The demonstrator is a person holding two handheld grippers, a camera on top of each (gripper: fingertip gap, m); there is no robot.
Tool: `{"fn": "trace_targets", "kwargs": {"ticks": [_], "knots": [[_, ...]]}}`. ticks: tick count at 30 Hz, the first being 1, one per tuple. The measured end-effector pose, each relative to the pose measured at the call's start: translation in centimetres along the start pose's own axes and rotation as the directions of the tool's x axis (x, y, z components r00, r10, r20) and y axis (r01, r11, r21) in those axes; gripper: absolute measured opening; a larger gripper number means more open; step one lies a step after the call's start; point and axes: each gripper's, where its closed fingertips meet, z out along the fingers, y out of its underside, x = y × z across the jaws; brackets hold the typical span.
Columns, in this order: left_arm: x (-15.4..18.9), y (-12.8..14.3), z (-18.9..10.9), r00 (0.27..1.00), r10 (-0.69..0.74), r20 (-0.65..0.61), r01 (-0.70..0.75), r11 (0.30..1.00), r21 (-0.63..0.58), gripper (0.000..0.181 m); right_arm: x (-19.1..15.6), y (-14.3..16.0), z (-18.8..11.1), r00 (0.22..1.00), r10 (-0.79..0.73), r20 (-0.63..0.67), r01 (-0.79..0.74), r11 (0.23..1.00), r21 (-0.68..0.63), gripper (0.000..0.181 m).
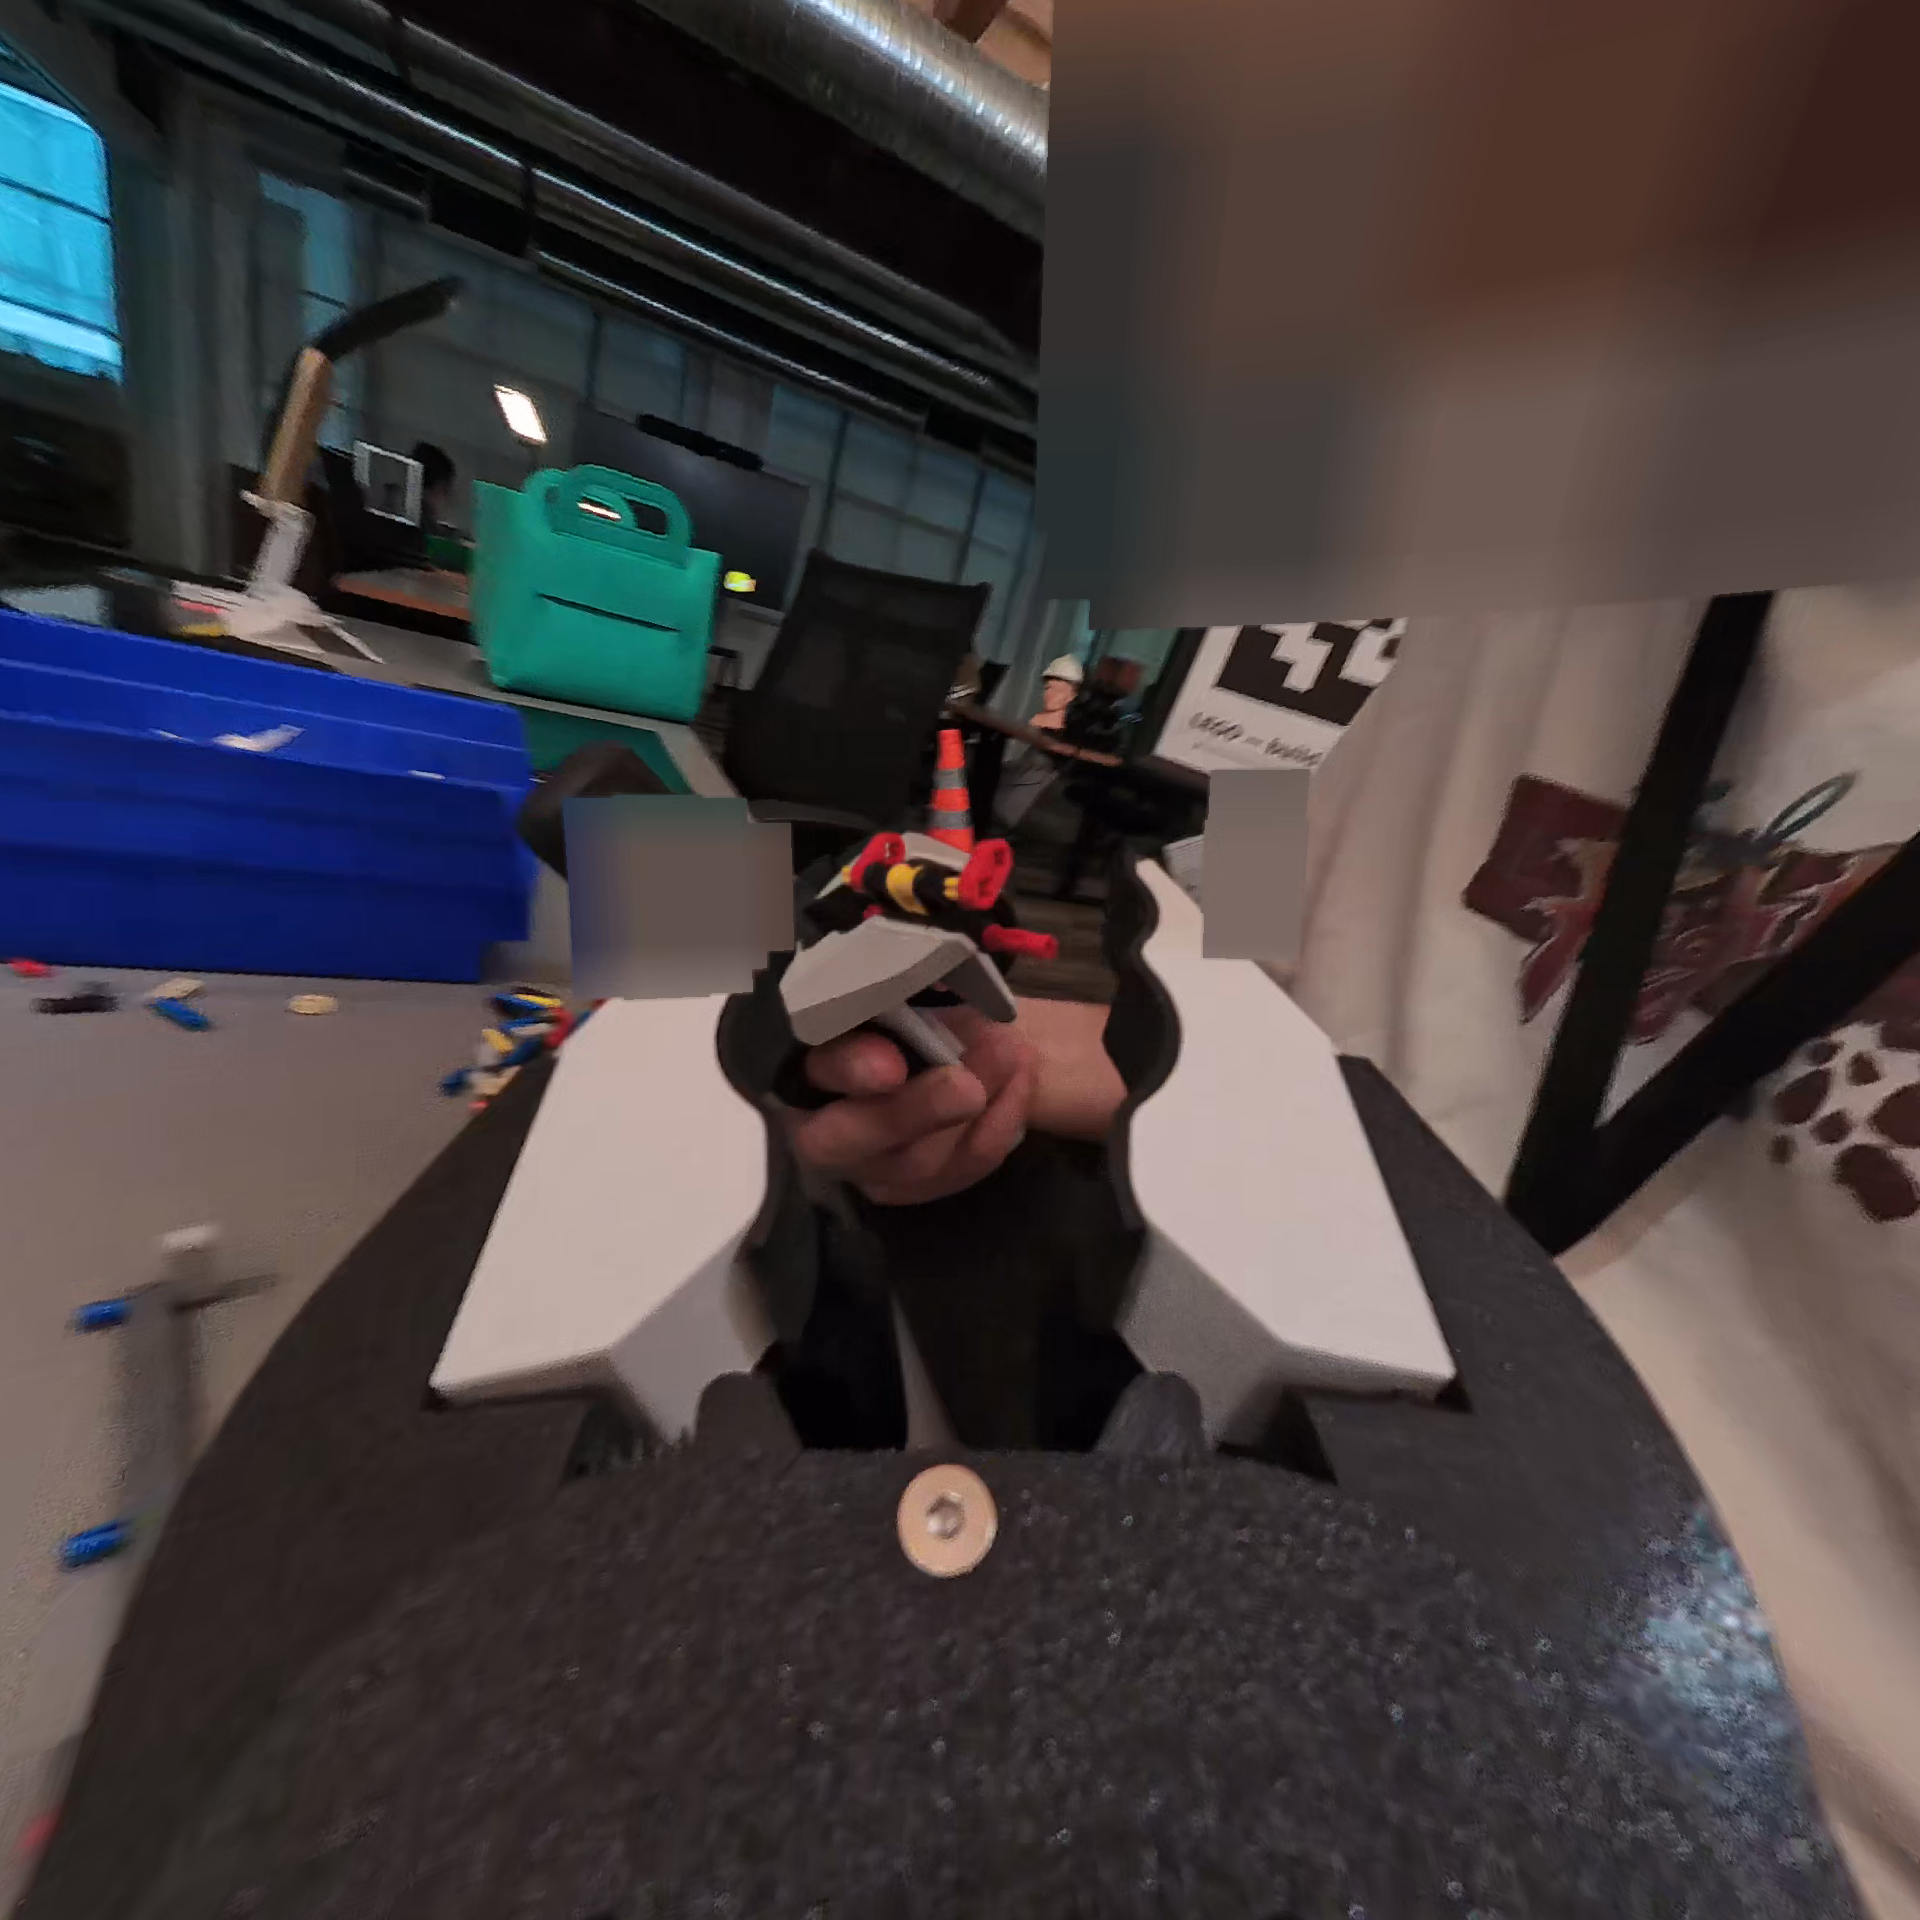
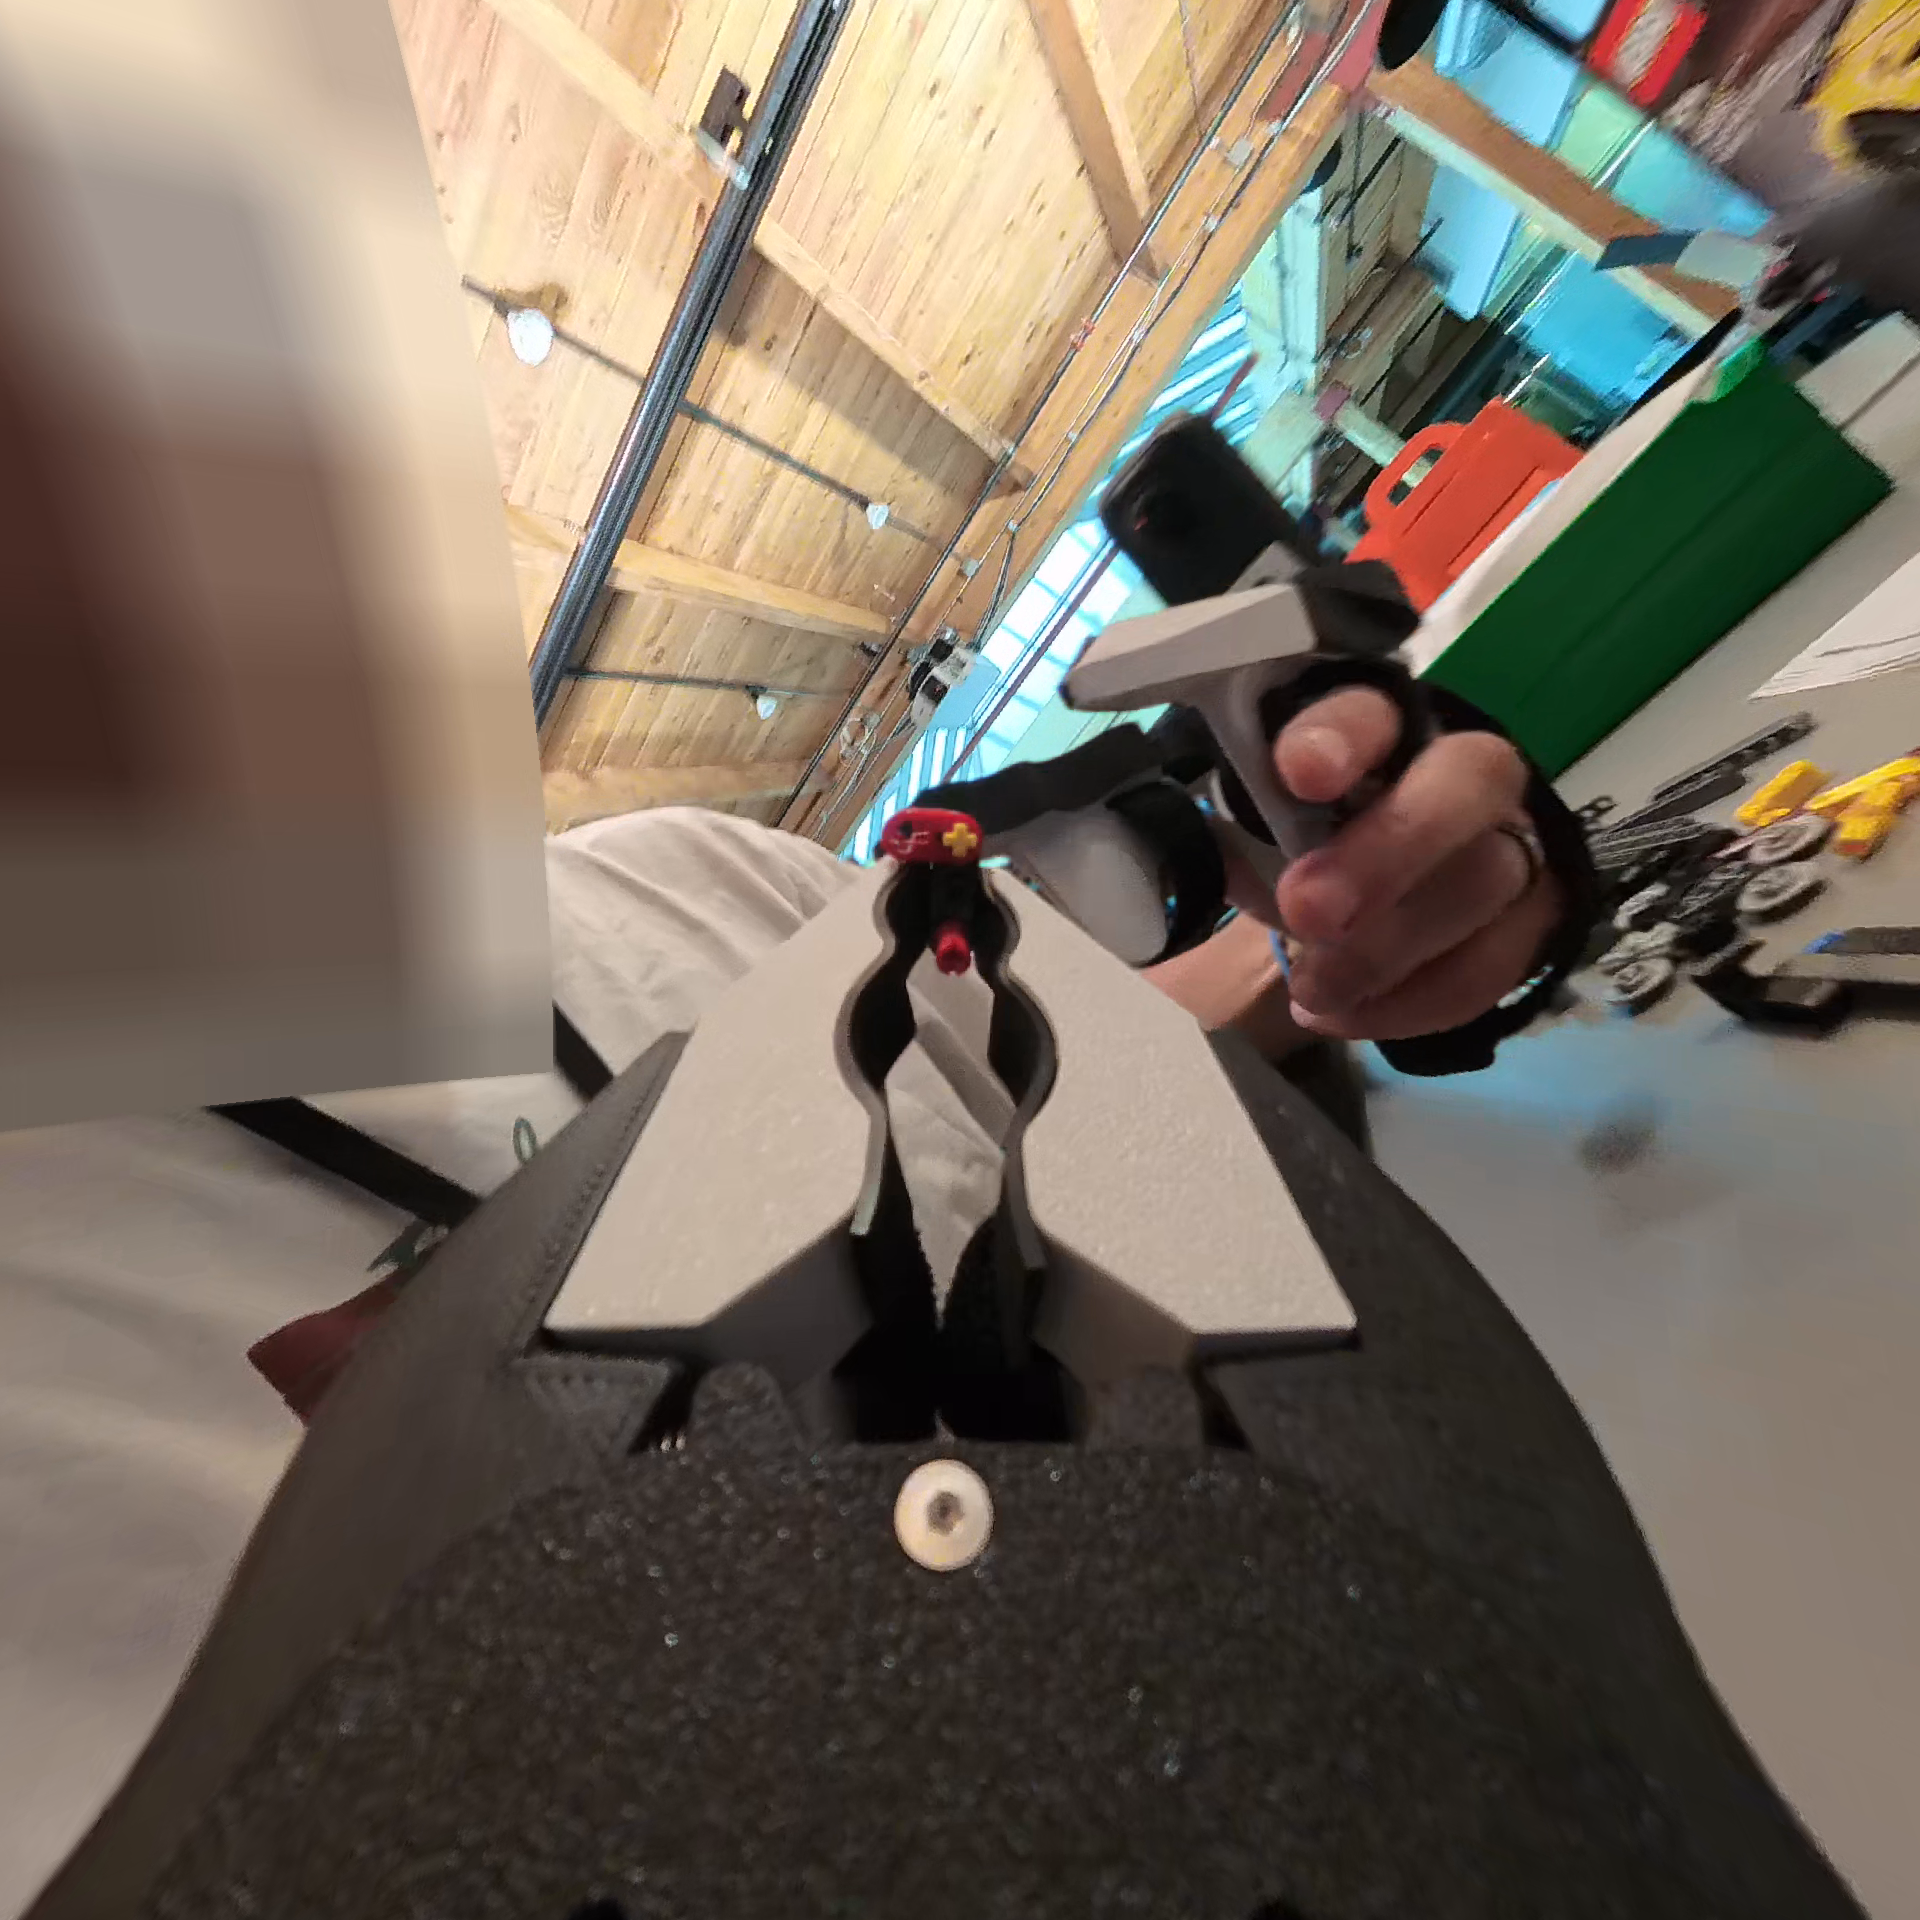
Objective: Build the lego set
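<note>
Red, yellow and black pieces make a small lego assembly (image 2: 935,873), and it sits pinched at the very tips of the right gripper (image 2: 938,902), whose fingers are closed on it. Both tools are lifted off the desk (image 2: 1558,1195) and held up in front of the person in a pale shirt.

From the left wrist view, the left gripper (image 1: 940,997) has its fingers spread wide with nothing between them. It faces the other tool straight on, so the assembly shows in the gap, with a red pin sticking out to the side. The person's hand (image 2: 1423,873) wraps the left tool's handle.

More lego parts lie on the desk: yellow pieces and grey wheels (image 2: 1714,894) near a green box (image 2: 1662,582), and loose blue and yellow bits (image 1: 509,1039) beside a stack of blue bins (image 1: 260,790).

I think the next step is to take or steady the assembly with the left fingers. The hold looks thin, only at the tips, so a push from the side could twist the piece or pop it out. If it falls, it may break apart or get lost among the loose parts. The small pin could also slip off if the left fingers close on it badly.
</note>
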Motion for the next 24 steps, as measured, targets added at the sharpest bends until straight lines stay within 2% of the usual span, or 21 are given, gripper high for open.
{"fn": "trace_targets", "kwargs": {"ticks": [4, 12, 14, 16, 24], "knots": [[2.0, 0.3, 0.8, 0.969, -0.184, -0.168, 0.184, 0.983, -0.014, 0.061, -1.0, 1.9, 1.1, 0.997, -0.066, 0.035, 0.069, 0.992, -0.11, 0.007], [4.8, 1.3, 1.6, 0.946, -0.159, -0.282, 0.148, 0.987, -0.06, 0.043, -2.4, 4.4, 2.1, 0.99, -0.073, 0.122, 0.1, 0.968, -0.232, 0.007], [5.4, 1.5, 1.6, 0.94, -0.156, -0.302, 0.142, 0.988, -0.068, 0.047, -2.5, 4.5, 2.1, 0.989, -0.072, 0.13, 0.101, 0.967, -0.236, 0.007], [5.5, 1.6, 1.6, 0.941, -0.151, -0.302, 0.135, 0.988, -0.071, 0.041, -2.6, 4.8, 2.2, 0.988, -0.066, 0.137, 0.099, 0.964, -0.248, 0.007], [6.5, 1.8, 1.9, 0.931, -0.12, -0.345, 0.113, 0.993, -0.041, 0.04, -3.4, 5.7, 2.3, 0.982, -0.06, 0.178, 0.11, 0.952, -0.285, 0.007]]}}
